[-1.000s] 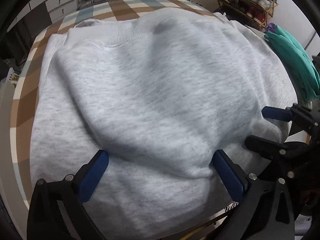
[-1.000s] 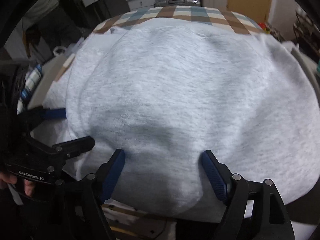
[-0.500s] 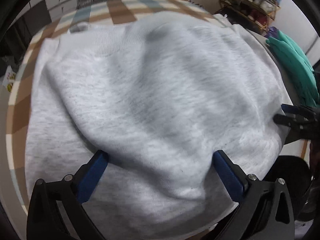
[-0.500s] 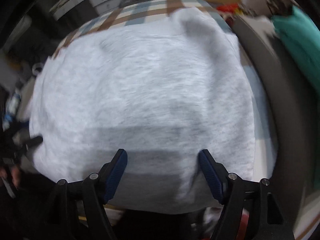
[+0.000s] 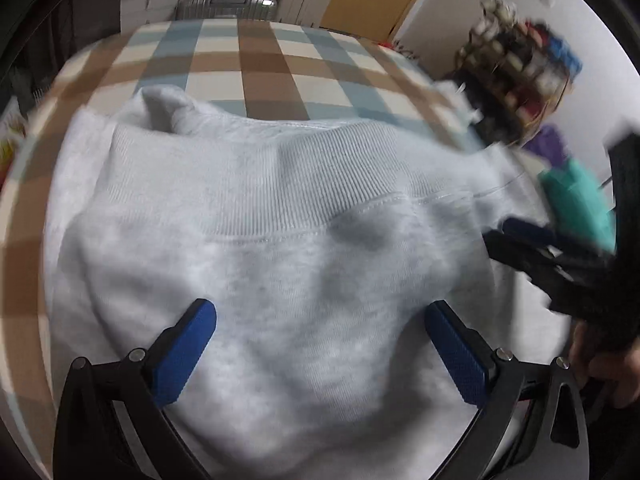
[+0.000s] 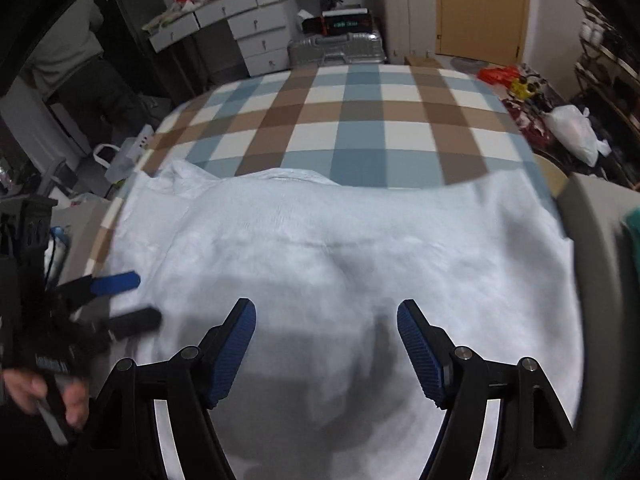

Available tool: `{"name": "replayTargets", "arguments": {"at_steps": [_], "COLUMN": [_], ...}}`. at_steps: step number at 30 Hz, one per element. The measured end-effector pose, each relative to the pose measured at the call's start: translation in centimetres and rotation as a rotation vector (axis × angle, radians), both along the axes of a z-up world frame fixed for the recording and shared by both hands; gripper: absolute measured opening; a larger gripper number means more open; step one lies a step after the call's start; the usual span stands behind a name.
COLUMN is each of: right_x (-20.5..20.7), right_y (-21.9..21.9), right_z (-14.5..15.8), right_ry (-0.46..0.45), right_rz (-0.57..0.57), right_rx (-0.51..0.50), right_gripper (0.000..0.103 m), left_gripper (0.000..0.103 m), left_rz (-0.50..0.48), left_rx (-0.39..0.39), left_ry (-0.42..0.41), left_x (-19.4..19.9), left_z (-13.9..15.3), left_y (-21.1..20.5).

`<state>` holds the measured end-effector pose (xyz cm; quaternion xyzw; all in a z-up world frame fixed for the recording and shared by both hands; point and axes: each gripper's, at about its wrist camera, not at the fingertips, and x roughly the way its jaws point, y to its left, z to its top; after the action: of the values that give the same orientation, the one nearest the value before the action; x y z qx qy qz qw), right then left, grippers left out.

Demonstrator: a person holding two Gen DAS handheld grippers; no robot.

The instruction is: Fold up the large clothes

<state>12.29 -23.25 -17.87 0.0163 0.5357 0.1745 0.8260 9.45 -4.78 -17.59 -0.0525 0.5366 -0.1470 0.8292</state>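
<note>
Blurring teal garment [image 5: 580, 196] beyond grey sweatshirt [image 5: 304, 264], half cut off.

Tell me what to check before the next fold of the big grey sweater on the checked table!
1. Light grey knit sweatshirt all on the blue and brown checked tablecloth: cannot tell, its near edge is hidden.
2. Ribbed band lying flat: not ok, a bump of cloth sticks up at its far left end.
3. Left tongs free: ok, pads apart, cloth below but not pinched.
4. Right tongs free: ok, jaws closing but nothing pinched between them.
5. Folded teal garment clear of the sweatshirt: cannot tell, blurred.
6. Sharp view: not ok, the left view is smeared.
</note>
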Motion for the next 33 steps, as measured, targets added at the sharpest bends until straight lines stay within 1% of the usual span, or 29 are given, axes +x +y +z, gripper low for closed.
{"name": "replayTargets", "arguments": {"at_steps": [1,2,3,4,5,6,7,8,9,10,11,12,13,14,15,16,17,19,21,22,23,24,25,27,28,29,30,31,33], "right_x": [1.3,1.9,1.7,1.7,1.5,1.7,2.2,2.6,2.7,2.7,2.9,3.1,3.7,4.4,5.1,5.4,5.5,5.6,5.4,5.0,4.4,3.7,2.5,0.3,-1.8,-3.3,-5.2,-6.6,-8.2], "right_y": [1.1,0.9,1.2,1.1,0.5,0.3,-0.3,-1.0,-1.9,-3.0,-4.1,-5.0,-6.2,-6.9,-7.8,-8.5,-9.3,-9.2,-9.3,-9.7,-10.3,-10.9,-11.1,-10.5,-9.2,-8.1,-6.4,-4.8,-2.2], "right_z": [-1.5,-3.2,-4.2,-4.9,-5.2,-5.0,-4.6,-3.9,-2.9,-1.8,-1.0,-0.8,-1.6,-2.7,-4.8,-6.3,-6.9,-7.1,-6.8,-6.2,-5.3,-4.4,-3.9,-2.9,-2.1,-1.7,-1.2,-1.1,-1.9], "right_ry": [0.023,0.036,0.035,0.016,0.005,0.021,0.063,0.073,0.056,0.019,-0.015,-0.026,-0.01,0.028,0.106,0.159,0.13,0.126,0.144,0.134,0.115,0.11,0.126,0.143,0.115,0.099,0.075,0.047,0.032], "right_rz": [-0.005,-0.004,0.006,0.035,0.07,0.081,0.08,0.072,0.051,0.019,-0.011,-0.033,-0.065,-0.085,-0.1,-0.105,-0.115,-0.09,-0.084,-0.094,-0.114,-0.125,-0.124,-0.079,-0.03,0.026,0.091,0.13,0.179], "right_rx": [-0.041,-0.07,-0.1,-0.139,-0.171,-0.169,-0.141,-0.12,-0.108,-0.104,-0.115,-0.138,-0.169,-0.185,-0.18,-0.131,-0.069,-0.067,-0.069,-0.051,-0.018,0.018,0.067,0.117,0.136,0.145,0.153,0.135,0.03], "right_gripper": [0.074,0.078,0.083,0.083,0.083,0.082,0.078,0.072,0.062,0.064,0.064,0.064,0.064,0.064,0.067,0.071,0.072,0.074,0.071,0.061,0.057,0.058,0.059,0.058,0.06,0.06,0.06,0.058,0.058], "left_gripper": [0.102,0.102,0.102,0.102,0.102,0.102,0.102,0.102,0.102,0.102,0.102,0.102,0.102,0.102,0.102,0.102,0.102,0.102,0.102,0.102,0.102,0.102,0.102,0.102,0.102,0.102,0.102,0.103,0.103], "left_rz": [-0.028,-0.04,-0.04,-0.034,-0.028,-0.026,-0.026,-0.028,-0.026,-0.013,-0.003,0.006,0.004,-0.006,-0.019,-0.033,-0.042,-0.037,-0.036,-0.031,-0.019,-0.013,-0.024,-0.07,-0.105,-0.127,-0.145,-0.154,-0.143], "left_rx": [0.096,0.162,0.187,0.191,0.171,0.14,0.11,0.088,0.067,0.059,0.064,0.078,0.084,0.091,0.106,0.132,0.15,0.144,0.119,0.115,0.137,0.159,0.161,0.138,0.132,0.153,0.193,0.217,0.218], "left_ry": [-0.013,-0.02,-0.026,-0.025,-0.011,0.0,0.006,0.005,-0.012,-0.04,-0.054,-0.054,-0.038,-0.015,-0.005,-0.009,-0.019,-0.03,-0.051,-0.07,-0.105,-0.141,-0.15,-0.135,-0.12,-0.113,-0.116,-0.119,-0.096], "left_x": [-0.2,-0.6,-1.2,-1.0,-0.9,-1.0,-1.4,-1.3,-1.4,-1.9,-2.1,-2.1,-2.0,-1.9,-1.8,-1.8,-2.0,-2.4,-2.8,-3.4,-4.3,-5.4,-6.1,-7.2,-7.8,-8.2,-8.4,-8.4,-8.0], "left_z": [-0.2,-0.4,-0.4,-0.4,-0.2,0.2,0.7,1.0,1.5,2.1,2.3,2.1,1.7,0.9,0.4,-0.1,-0.2,0.6,1.5,2.1,2.7,3.2,3.2,2.9,2.4,1.9,1.3,1.1,0.3], "left_y": [-1.2,-1.9,-2.0,-1.8,-1.5,-0.9,-0.3,0.1,0.7,1.3,1.9,2.3,2.4,2.4,2.2,1.9,1.7,1.8,2.3,2.7,3.1,3.2,3.2,3.0,2.5,2.0,1.5,1.2,1.3]}}
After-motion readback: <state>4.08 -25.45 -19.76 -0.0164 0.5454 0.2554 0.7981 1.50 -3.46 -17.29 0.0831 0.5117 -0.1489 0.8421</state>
